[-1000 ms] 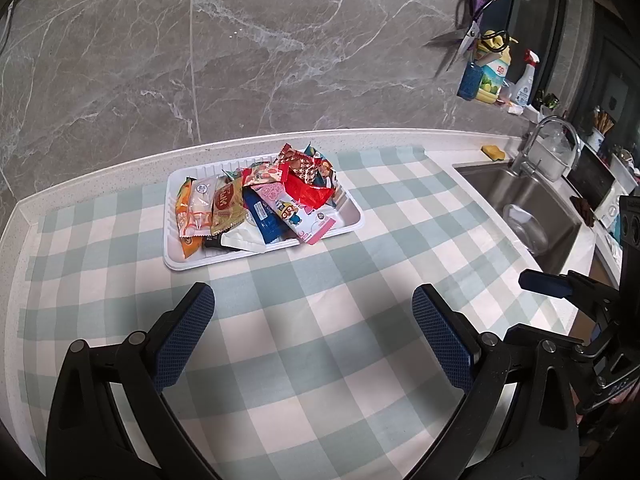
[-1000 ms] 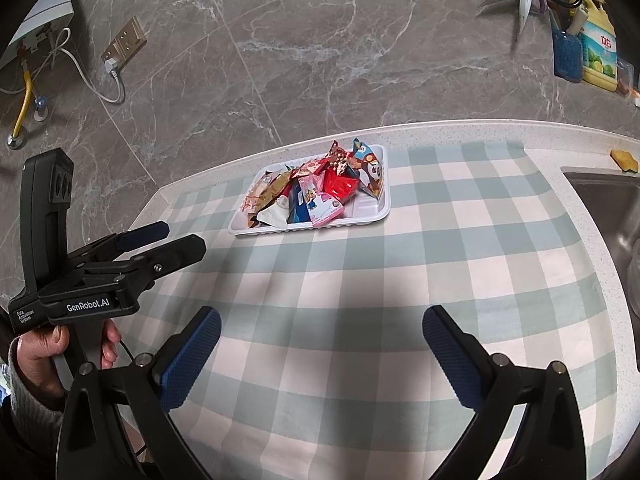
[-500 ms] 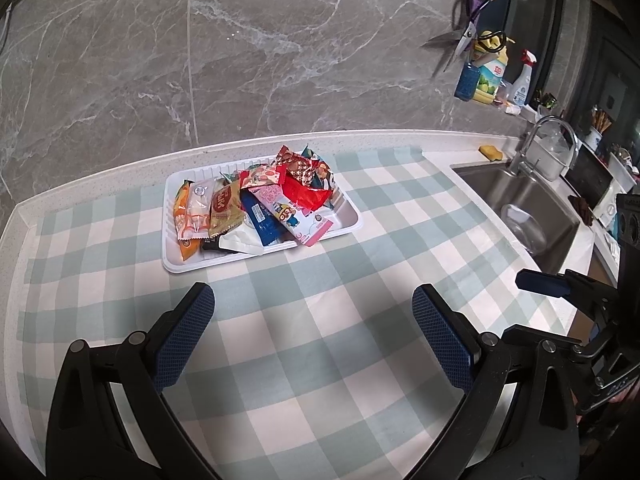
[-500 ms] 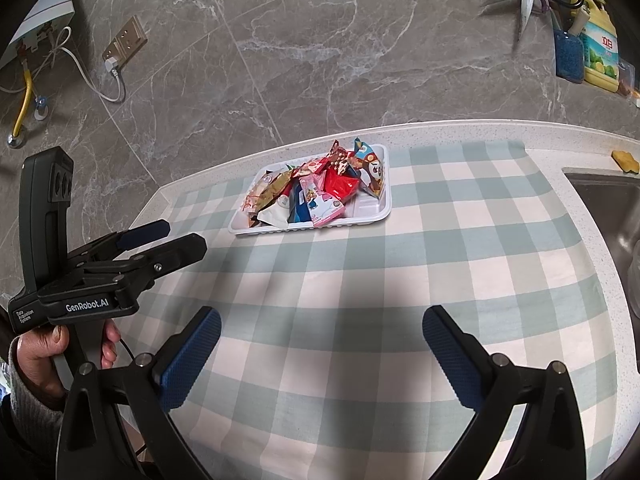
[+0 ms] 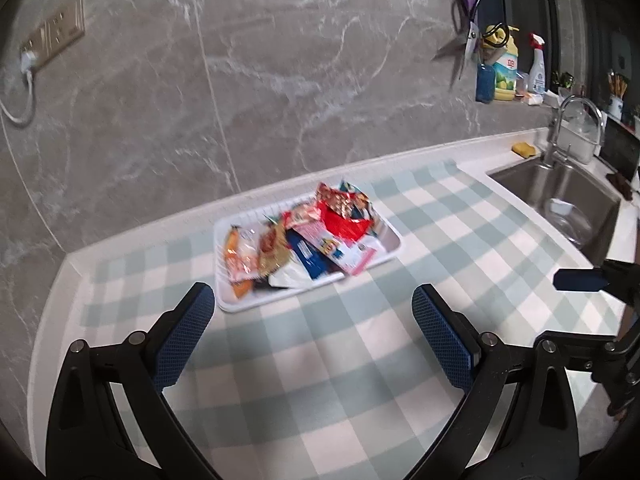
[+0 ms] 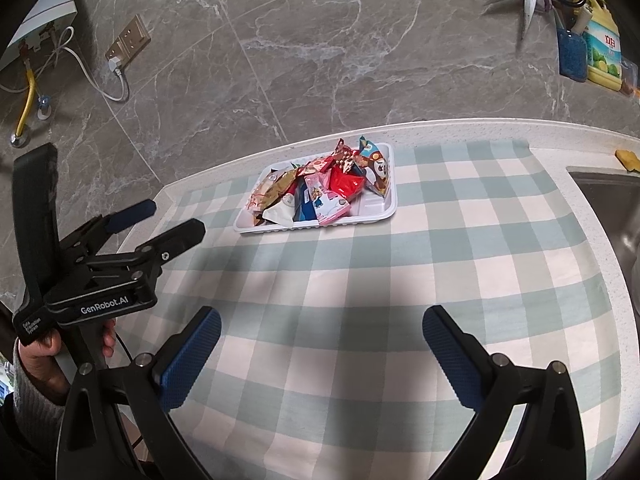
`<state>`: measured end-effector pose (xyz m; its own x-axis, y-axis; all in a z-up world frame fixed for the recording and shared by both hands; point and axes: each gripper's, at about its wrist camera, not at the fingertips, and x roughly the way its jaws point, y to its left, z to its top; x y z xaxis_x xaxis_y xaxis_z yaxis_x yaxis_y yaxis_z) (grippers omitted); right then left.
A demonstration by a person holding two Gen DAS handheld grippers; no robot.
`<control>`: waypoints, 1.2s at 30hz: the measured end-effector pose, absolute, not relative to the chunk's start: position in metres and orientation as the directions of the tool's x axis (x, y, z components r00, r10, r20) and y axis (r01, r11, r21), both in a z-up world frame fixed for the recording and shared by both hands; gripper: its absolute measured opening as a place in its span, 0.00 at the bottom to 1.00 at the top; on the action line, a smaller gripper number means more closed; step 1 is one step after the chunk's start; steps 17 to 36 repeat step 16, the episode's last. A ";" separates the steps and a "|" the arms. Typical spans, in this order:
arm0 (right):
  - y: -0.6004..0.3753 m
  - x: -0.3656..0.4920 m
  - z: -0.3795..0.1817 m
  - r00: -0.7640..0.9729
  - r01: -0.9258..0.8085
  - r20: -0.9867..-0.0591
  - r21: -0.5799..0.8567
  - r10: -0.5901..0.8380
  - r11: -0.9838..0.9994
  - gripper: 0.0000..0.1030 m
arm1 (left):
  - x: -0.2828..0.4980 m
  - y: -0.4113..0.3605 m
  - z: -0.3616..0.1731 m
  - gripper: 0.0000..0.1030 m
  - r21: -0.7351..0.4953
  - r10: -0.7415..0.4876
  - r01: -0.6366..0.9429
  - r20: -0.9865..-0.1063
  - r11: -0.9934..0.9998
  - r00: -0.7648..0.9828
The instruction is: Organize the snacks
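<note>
A white tray point(image 5: 390, 227) heaped with several snack packets point(image 5: 308, 236) sits near the back of the checked cloth; the right wrist view shows the same tray point(image 6: 390, 184) and packets point(image 6: 320, 188) far ahead. My left gripper point(image 5: 312, 336) hovers open over the cloth, short of the tray's front edge, with nothing between its fingers. My right gripper point(image 6: 320, 356) is open too, well back from the tray and empty. The left gripper point(image 6: 160, 220) also shows at the left of the right wrist view, held by a hand point(image 6: 44, 356).
A green and white checked cloth point(image 6: 360, 280) covers the counter. A steel sink point(image 5: 568, 200) with a tap lies at the right. Bottles point(image 5: 504, 76) and hanging scissors point(image 5: 464, 44) line the marble wall. A wall socket point(image 6: 128, 38) with a cable is at the left.
The left gripper's view has swung left and tilted up, so the tray sits more to the right and more wall shows. The right gripper has barely moved. Both stay open.
</note>
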<state>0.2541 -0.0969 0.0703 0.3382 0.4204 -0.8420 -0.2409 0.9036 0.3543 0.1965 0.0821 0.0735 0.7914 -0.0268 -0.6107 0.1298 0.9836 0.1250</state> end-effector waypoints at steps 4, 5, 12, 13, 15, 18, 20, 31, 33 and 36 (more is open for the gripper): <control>-0.098 0.252 0.071 0.338 -0.236 -0.841 0.359 0.423 0.903 1.00 | 0.194 0.080 0.071 0.98 0.197 0.059 0.070 -0.581 0.978 0.811; -0.098 0.252 0.070 0.337 -0.234 -0.841 0.361 0.423 0.903 1.00 | 0.193 0.079 0.071 0.98 0.207 0.063 0.070 -0.574 0.976 0.816; -0.099 0.250 0.069 0.337 -0.229 -0.840 0.365 0.425 0.903 1.00 | 0.192 0.077 0.067 0.98 0.218 0.082 0.063 -0.597 0.974 0.798; -0.099 0.250 0.069 0.336 -0.229 -0.840 0.365 0.425 0.902 1.00 | 0.191 0.077 0.067 0.98 0.216 0.079 0.066 -0.599 0.974 0.797; -0.100 0.250 0.068 0.335 -0.225 -0.841 0.367 0.425 0.903 1.00 | 0.190 0.076 0.067 0.98 0.211 0.070 0.072 -0.597 0.975 0.799; -0.100 0.249 0.067 0.334 -0.221 -0.842 0.368 0.424 0.903 1.00 | 0.190 0.076 0.068 0.98 0.209 0.065 0.077 -0.597 0.975 0.800; -0.100 0.249 0.067 0.334 -0.221 -0.842 0.368 0.424 0.903 1.00 | 0.190 0.076 0.068 0.98 0.209 0.065 0.077 -0.597 0.975 0.800; -0.100 0.249 0.067 0.334 -0.221 -0.842 0.368 0.424 0.903 1.00 | 0.190 0.076 0.068 0.98 0.209 0.065 0.077 -0.597 0.975 0.800; -0.100 0.249 0.067 0.334 -0.221 -0.842 0.368 0.424 0.903 1.00 | 0.190 0.076 0.068 0.98 0.209 0.065 0.077 -0.597 0.975 0.800; -0.100 0.249 0.067 0.334 -0.221 -0.842 0.368 0.424 0.903 1.00 | 0.190 0.076 0.068 0.98 0.209 0.065 0.077 -0.597 0.975 0.800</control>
